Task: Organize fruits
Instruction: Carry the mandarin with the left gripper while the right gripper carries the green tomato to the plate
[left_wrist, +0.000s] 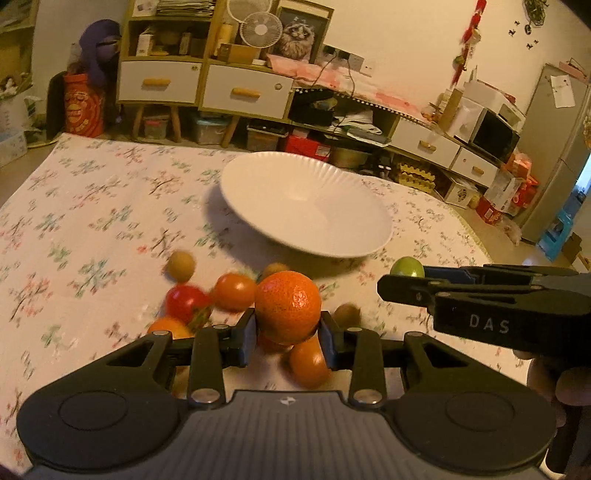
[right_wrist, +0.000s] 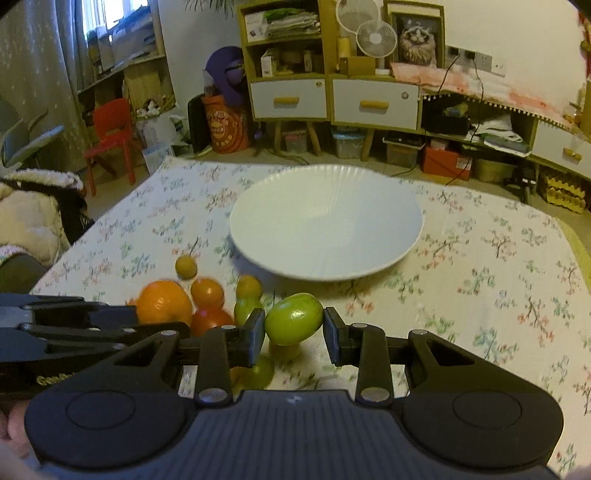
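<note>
While the left gripper clamps the orange and the right gripper pinches the green fruit, the plate waits ahead; either round fruit could slip out.

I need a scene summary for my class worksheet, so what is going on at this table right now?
A person holds a two-finger gripper in each hand over a floral tablecloth. The left gripper is shut on a round orange mandarin, and the right gripper is shut on a smooth green oval fruit. Both fruits are held above a cluster of small orange, red and green fruits. The wide white ribbed bowl just beyond them is still empty.
</note>
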